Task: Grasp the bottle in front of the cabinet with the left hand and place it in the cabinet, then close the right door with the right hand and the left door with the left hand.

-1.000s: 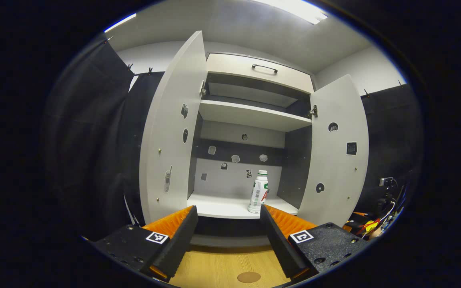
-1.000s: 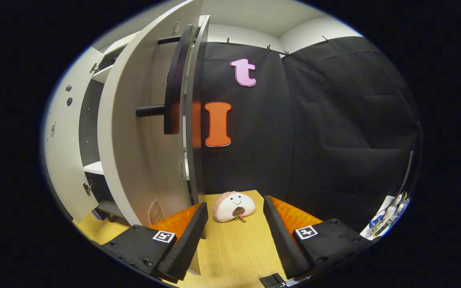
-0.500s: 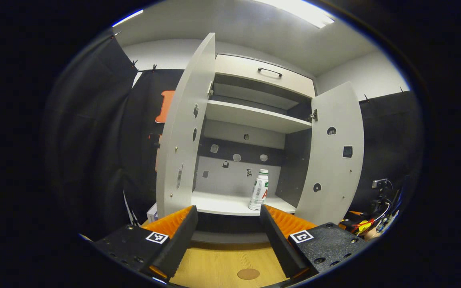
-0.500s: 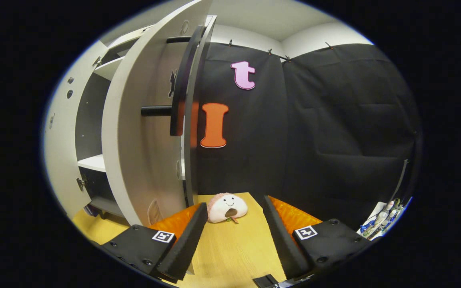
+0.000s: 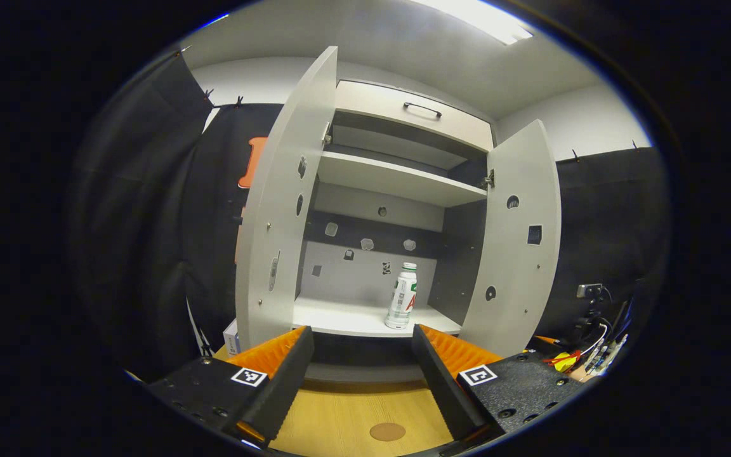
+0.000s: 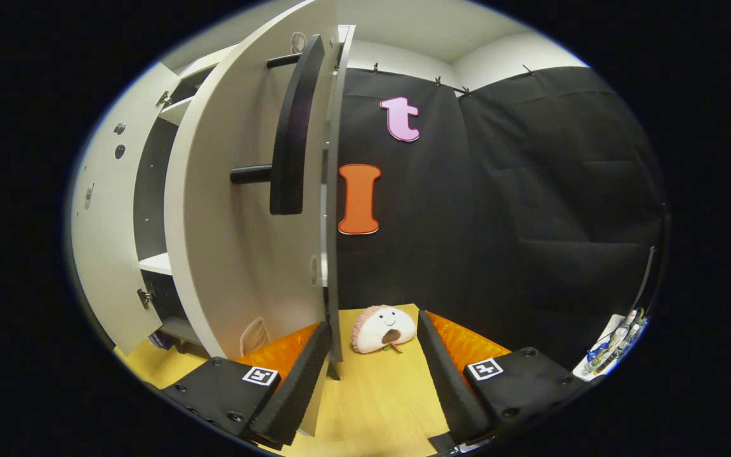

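A white bottle [image 5: 401, 296] with a green and red label stands upright on the lower shelf [image 5: 346, 319] of the white cabinet, toward its right side. Both doors stand open in the left gripper view, the left door [image 5: 283, 209] and the right door [image 5: 518, 235]. My left gripper [image 5: 361, 374] is open and empty, back from the cabinet over the wooden table. In the right gripper view the right door [image 6: 245, 209] is seen edge-on with its black bar handle [image 6: 292, 127]. My right gripper [image 6: 372, 374] is open, its left finger close by the door's lower edge.
A plush toy with a smiling face [image 6: 382, 329] lies on the wooden table [image 6: 378, 393] just beyond the right gripper. A drawer with a dark handle [image 5: 421, 108] tops the cabinet. Cables and small items [image 5: 584, 355] sit at the far right.
My left gripper has drawn back from the cabinet, so the bottle looks smaller. My right gripper has shifted left toward the right door's edge.
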A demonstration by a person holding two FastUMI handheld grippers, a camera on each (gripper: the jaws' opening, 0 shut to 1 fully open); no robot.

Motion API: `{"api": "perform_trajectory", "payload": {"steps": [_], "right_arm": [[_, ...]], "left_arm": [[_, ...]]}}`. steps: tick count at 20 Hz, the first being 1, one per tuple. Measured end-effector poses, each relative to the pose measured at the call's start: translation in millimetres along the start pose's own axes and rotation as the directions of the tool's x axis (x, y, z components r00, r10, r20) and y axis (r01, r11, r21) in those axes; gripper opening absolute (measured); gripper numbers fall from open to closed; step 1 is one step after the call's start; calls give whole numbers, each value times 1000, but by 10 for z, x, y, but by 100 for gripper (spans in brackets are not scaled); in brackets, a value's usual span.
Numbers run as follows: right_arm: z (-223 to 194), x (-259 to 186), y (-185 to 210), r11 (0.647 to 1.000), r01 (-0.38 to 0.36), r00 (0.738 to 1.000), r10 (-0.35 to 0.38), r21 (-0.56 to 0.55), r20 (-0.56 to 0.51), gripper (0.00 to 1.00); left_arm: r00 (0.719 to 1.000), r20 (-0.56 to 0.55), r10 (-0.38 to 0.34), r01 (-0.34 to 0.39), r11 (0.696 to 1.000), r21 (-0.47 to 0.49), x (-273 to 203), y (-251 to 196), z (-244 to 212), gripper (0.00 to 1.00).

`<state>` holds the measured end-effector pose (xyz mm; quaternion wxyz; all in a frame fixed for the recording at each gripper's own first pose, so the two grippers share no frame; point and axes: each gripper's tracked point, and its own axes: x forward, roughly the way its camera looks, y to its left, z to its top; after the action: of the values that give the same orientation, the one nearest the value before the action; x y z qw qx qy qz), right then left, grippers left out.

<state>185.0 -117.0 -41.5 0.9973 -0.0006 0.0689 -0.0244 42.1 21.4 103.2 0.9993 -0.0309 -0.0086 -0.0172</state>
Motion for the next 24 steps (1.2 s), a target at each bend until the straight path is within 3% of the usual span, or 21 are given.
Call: {"api": "perform_trajectory", "payload": {"steps": [10, 15, 18, 24], "right_arm": [[23, 256, 986, 991, -125, 992, 125, -41, -9, 93], [-128, 687, 1582, 980, -180, 983, 178, -82, -35, 94], [-81, 870, 1746, 978, -163, 987, 160, -132, -32, 94], [-58, 924, 1728, 978, -170, 985, 167, -117, -33, 94]], "left_arm": [[998, 3, 58, -58, 998, -9, -30, 322, -19, 95], [996, -1, 88, -88, 996, -3, -38, 492, -56, 95], [995, -3, 102, -102, 995, -9, -22, 576, -47, 92], [992, -1, 126, -126, 992, -21, 19, 719, -26, 95]]}}
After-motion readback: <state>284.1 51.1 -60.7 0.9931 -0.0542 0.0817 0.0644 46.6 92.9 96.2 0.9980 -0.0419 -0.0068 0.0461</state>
